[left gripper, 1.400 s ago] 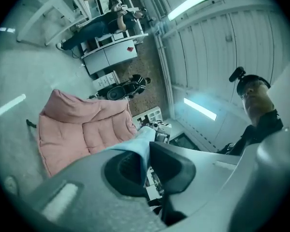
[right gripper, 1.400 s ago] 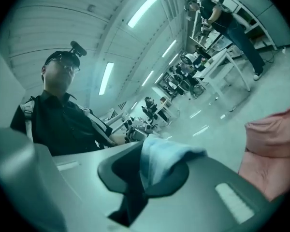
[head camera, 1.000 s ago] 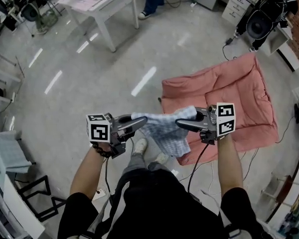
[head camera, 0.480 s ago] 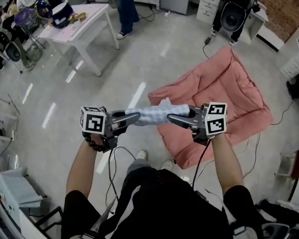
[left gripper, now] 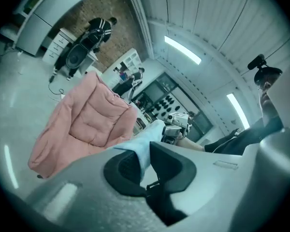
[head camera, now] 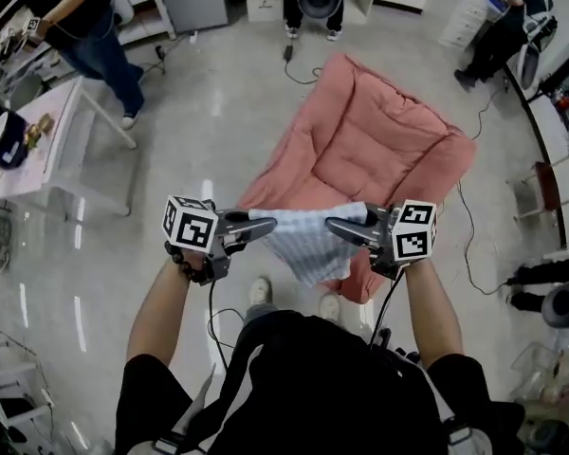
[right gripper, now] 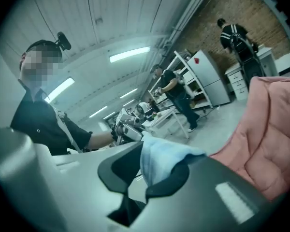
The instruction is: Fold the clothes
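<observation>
Nearly level, left tool [head camera: 268,225] and right tool [head camera: 333,224] face inward, clamping cloth [head camera: 313,250].

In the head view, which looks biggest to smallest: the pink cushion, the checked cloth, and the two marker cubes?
1. pink cushion, biggest, though it lies farthest away.
2. checked cloth, held up nearer the camera.
3. left marker cube and right marker cube: they look alike, so a tie.

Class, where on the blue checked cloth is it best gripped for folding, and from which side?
At its two upper corners, one from each side, as the left tool and right tool hold it: the cloth hangs spread between them, lower edge free.
</observation>
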The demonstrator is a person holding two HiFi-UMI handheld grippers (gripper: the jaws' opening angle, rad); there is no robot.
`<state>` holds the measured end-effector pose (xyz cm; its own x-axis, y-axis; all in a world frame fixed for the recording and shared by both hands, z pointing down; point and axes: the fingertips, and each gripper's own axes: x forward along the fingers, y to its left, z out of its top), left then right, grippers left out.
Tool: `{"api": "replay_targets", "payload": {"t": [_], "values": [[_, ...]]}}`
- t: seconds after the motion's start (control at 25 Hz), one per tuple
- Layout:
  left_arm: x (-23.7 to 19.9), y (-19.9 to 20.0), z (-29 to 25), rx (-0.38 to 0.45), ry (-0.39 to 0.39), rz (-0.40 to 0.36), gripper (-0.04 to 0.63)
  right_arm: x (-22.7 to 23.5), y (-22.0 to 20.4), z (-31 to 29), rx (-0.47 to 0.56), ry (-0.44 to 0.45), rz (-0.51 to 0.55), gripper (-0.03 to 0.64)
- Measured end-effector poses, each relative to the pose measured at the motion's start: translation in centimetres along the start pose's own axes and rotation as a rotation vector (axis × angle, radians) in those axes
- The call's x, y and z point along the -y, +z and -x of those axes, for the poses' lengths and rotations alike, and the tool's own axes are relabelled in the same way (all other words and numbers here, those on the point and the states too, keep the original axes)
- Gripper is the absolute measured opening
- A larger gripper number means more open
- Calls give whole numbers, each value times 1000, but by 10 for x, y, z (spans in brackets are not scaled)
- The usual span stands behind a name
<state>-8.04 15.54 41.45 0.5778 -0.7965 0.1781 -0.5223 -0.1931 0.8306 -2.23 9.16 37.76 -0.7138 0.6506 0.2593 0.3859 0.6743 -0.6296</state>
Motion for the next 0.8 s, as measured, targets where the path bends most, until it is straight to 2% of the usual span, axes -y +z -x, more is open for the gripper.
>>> {"api": "replay_targets", "payload": {"t": [0.16, 0.28, 0.44, 0.56, 0.68, 0.8], "values": [[-15, 17, -14, -205, -108, -51, 28, 15, -8, 6, 83, -181, -16, 23], [-21, 20, -28, -361, -160, -114, 26, 19, -19, 12, 156, -334, -51, 23], [-27, 13, -57, -499, -201, -173, 25, 24, -40, 32, 221, -492, -94, 23], [-28, 7, -73, -580, -235, -184, 25, 22, -51, 43, 240, -562, -111, 23], [-26, -1, -81, -674, -285, -175, 25, 18, -60, 50, 253, -593, -139, 25], [-26, -8, -87, -721, -314, -188, 24, 15, -71, 52, 255, -618, -159, 25]]}}
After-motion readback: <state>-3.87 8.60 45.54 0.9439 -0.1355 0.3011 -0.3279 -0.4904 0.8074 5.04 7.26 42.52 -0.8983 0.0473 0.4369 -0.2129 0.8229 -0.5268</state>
